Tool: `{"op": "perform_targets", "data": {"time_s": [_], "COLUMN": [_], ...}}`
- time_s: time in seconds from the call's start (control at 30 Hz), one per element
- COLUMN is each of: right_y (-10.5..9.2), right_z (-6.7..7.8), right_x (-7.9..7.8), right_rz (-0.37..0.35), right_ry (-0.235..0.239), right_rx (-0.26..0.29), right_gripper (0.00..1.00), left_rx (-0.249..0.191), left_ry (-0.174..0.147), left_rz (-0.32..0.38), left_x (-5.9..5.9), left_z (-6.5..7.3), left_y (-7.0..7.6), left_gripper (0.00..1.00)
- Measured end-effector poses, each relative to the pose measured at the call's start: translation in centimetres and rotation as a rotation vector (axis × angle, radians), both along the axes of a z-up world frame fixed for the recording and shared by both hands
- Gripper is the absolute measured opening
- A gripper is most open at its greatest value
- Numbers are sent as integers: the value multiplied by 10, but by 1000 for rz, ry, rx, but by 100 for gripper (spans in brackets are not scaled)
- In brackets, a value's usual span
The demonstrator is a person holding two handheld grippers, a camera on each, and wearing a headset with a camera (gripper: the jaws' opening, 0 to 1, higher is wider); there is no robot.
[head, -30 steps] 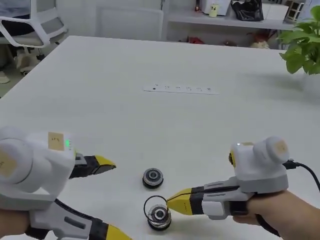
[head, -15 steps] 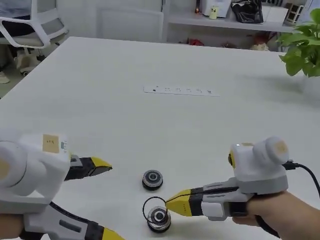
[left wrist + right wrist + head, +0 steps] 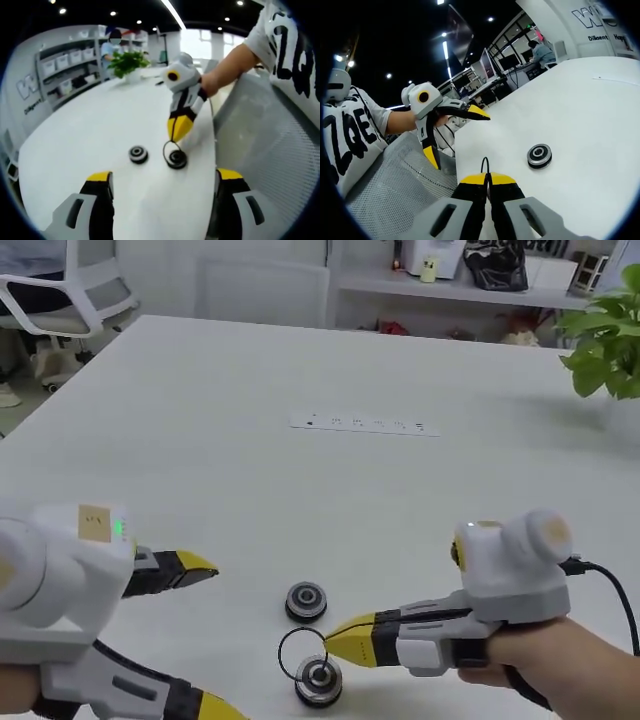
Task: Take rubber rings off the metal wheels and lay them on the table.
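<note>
Fingers of the right gripper [image 3: 330, 642] are pinched together on a thin black rubber ring [image 3: 282, 655], whose loop hangs over the near metal wheel [image 3: 318, 678]; I cannot tell whether they touch. Just beyond it, a second metal wheel [image 3: 305, 600] lies on the white tabletop [image 3: 350, 490]. Off to the left, the left gripper [image 3: 213, 635] hovers with its fingers wide apart.

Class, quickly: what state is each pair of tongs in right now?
Left tongs: open, holding nothing.
Right tongs: shut on the rubber ring.
</note>
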State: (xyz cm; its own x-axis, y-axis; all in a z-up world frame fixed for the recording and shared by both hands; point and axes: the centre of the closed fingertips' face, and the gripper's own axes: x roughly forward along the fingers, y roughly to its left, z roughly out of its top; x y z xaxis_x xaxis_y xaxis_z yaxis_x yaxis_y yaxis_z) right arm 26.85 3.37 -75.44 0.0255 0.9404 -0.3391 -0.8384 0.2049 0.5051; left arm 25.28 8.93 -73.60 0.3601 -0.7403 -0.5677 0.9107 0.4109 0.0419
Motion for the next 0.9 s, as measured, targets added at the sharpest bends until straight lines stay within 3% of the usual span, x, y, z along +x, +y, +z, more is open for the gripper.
{"op": "perform_targets", "data": {"time_s": [0.9], "right_y": [25], "right_z": [3], "right_x": [6], "right_rz": [33], "right_ry": [-15], "right_rx": [3], "right_gripper": [0], "left_rx": [-12], "left_ry": [-30], "left_rz": [35], "left_x": [5], "left_z": [4], "left_y": [12], "left_gripper": [92]}}
